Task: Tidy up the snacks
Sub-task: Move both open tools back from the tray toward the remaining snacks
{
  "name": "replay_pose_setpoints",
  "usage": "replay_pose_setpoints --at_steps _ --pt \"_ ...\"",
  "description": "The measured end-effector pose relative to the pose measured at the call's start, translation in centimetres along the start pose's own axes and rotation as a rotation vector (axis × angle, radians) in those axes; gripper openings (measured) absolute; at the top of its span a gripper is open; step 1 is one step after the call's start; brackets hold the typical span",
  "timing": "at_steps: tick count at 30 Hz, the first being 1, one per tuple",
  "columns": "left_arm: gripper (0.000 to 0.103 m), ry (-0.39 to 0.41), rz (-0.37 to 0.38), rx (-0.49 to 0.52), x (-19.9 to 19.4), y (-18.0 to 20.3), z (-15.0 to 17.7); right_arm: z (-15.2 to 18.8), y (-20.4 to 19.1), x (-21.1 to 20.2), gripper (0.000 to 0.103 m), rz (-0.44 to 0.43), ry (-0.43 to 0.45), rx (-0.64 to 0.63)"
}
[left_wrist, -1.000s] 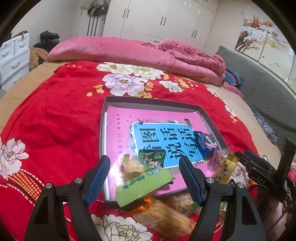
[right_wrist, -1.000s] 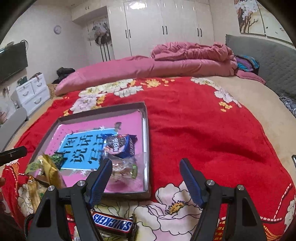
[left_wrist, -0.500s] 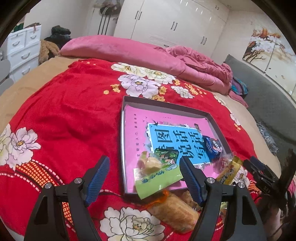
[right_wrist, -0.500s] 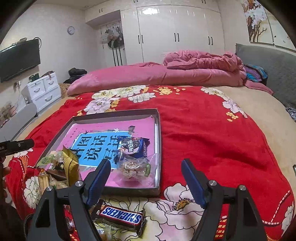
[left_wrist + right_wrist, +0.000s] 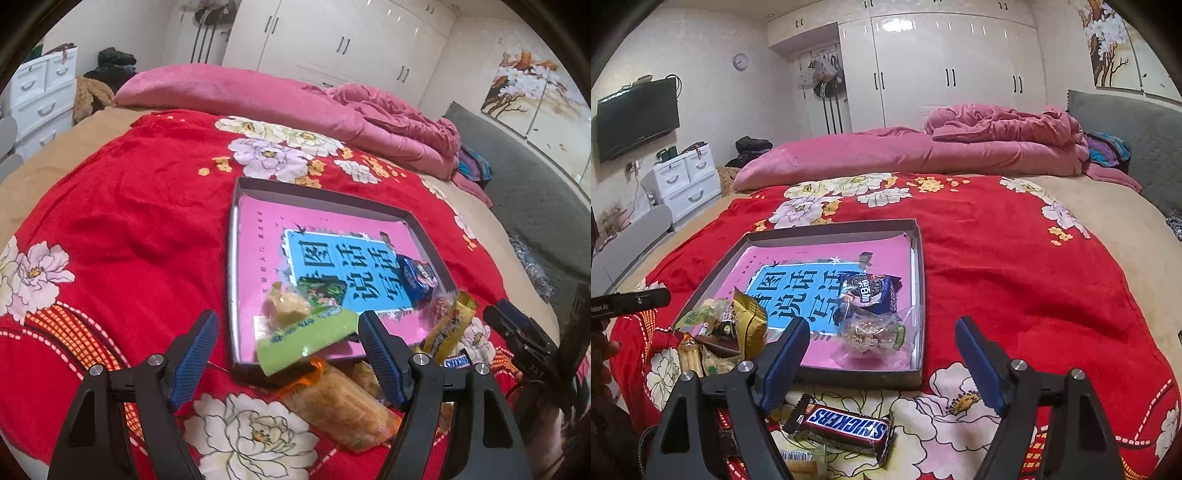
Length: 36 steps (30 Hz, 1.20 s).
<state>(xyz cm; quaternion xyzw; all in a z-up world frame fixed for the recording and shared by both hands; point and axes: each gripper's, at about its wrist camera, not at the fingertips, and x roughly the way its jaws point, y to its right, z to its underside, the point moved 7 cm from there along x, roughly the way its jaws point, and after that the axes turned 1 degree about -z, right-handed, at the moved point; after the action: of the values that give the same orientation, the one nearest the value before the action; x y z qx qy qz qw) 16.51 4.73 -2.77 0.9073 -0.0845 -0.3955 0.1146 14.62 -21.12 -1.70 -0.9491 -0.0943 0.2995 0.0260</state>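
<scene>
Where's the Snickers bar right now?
In the right wrist view, the Snickers bar lies on the floral blanket, outside the tray's near edge, just below the open right gripper.

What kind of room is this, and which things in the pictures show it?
Most likely a home bedroom: a bed with a red floral blanket and pink quilt, white wardrobes, and a wall-mounted television.

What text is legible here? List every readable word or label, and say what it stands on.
"SNICKERS": chocolate bar on the red blanket.
"看图说话写话", partly covered: blue panel of the pink book in the tray.
"Robot.AI": left gripper body.
Blue cookie pack, green packet, yellow packet: print unreadable.
</scene>
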Motion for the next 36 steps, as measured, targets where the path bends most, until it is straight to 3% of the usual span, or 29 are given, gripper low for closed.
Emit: replay_pose_setpoints --at_steps 14,36 --pt "0.079 -0.054 0.021 0.064 0.1 2.5 2.8 0.8 0.2 -1.3 0.081 -0.001 -0.005 -0.004" --pt "0.079 -0.117 0.028 0.076 0.5 3.1 5.0 2.2 1.3 -1.6 0.081 0.015 -0.032 -0.026"
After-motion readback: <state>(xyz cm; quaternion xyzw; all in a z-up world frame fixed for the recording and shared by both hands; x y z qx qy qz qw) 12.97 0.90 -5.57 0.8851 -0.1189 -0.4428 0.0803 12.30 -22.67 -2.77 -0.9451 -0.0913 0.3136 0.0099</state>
